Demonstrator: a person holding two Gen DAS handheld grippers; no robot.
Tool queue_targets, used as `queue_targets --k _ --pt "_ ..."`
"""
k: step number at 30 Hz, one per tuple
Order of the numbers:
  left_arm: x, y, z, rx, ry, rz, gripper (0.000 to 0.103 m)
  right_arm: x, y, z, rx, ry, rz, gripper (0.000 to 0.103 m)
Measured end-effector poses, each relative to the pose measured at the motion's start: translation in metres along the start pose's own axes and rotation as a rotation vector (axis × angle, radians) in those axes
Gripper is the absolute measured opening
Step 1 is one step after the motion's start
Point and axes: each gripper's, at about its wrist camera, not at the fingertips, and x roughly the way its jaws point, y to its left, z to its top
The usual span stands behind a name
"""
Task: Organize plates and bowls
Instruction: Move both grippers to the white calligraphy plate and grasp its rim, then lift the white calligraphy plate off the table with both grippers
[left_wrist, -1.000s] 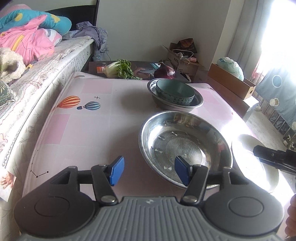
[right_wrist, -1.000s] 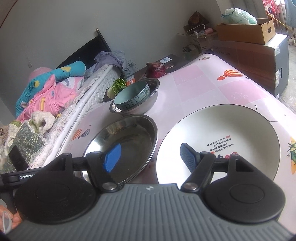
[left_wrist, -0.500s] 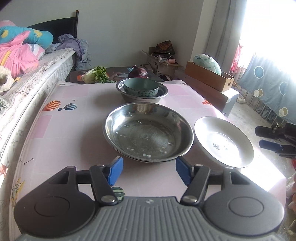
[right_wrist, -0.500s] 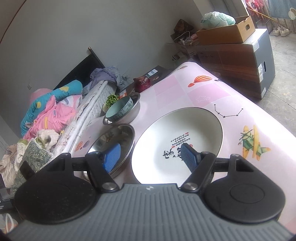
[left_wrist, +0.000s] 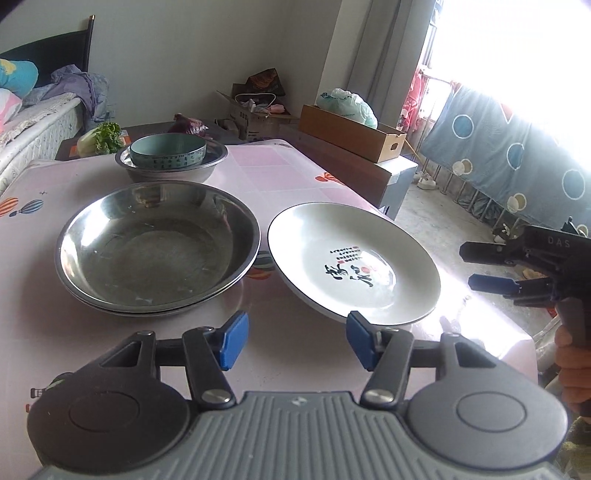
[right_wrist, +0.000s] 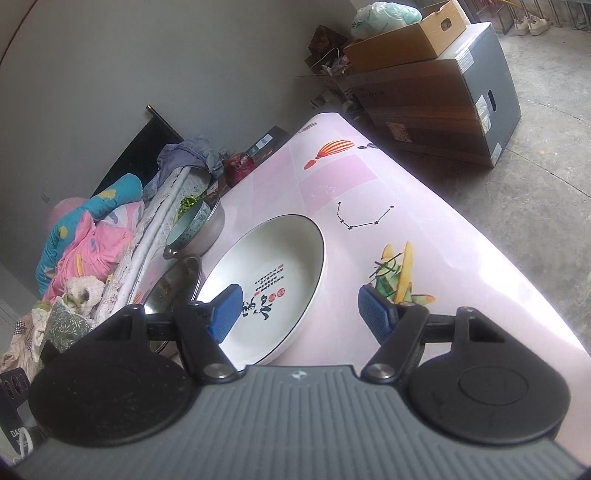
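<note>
A white plate (left_wrist: 354, 262) with black calligraphy lies on the pink table (left_wrist: 288, 177), right of a wide steel basin (left_wrist: 155, 251). Farther back, a teal bowl (left_wrist: 168, 153) sits inside a smaller steel bowl (left_wrist: 207, 162). My left gripper (left_wrist: 295, 343) hovers just short of the plate's near rim, its jaws closing on nothing. My right gripper (right_wrist: 299, 314) is low over the plate (right_wrist: 266, 280), with the plate's near rim between its closing jaws and untouched. From the left wrist view, the right gripper (left_wrist: 487, 269) hangs past the table's right edge.
A bed with bright bedding (right_wrist: 88, 236) runs along the table's left side. Behind the table are a cabbage (left_wrist: 99, 138), a purple vegetable (left_wrist: 188, 125) and cardboard boxes (left_wrist: 351, 133). The table's right edge (right_wrist: 517, 280) drops to bare concrete floor.
Both grippers have drawn back toward the table's near right corner. The basin has slid left in the left wrist view and the plate now fills the middle. Both pairs of jaws have narrowed slightly.
</note>
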Motion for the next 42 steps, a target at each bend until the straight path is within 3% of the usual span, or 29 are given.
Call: queue_targets --k 7,14,19,23,34,42 --pt "0.032 -0.002 0.009 -0.063 0.026 0.004 0.05 0.047 -0.026 0.016 0.033 0.055 0.025 0.046" --pt "0.048 -0.007 0.015 -0.08 0.042 0.015 0.044 0.079 -0.028 0.039 0.057 0.079 0.083 0.036" --pt "0.056 -0.01 0.015 -0.08 0.061 0.024 0.029 0.098 -0.018 0.042 0.047 0.123 0.123 0.027" --pt "0.053 -0.01 0.014 -0.083 0.07 0.033 0.027 0.092 -0.009 0.037 0.023 0.131 0.093 0.027" --pt "0.006 0.004 -0.013 -0.068 0.166 -0.062 0.026 0.03 0.006 -0.023 0.06 0.19 0.059 0.029" --pt "-0.055 0.042 -0.041 -0.091 0.195 -0.029 0.026 0.015 0.052 -0.077 0.016 0.271 0.096 0.03"
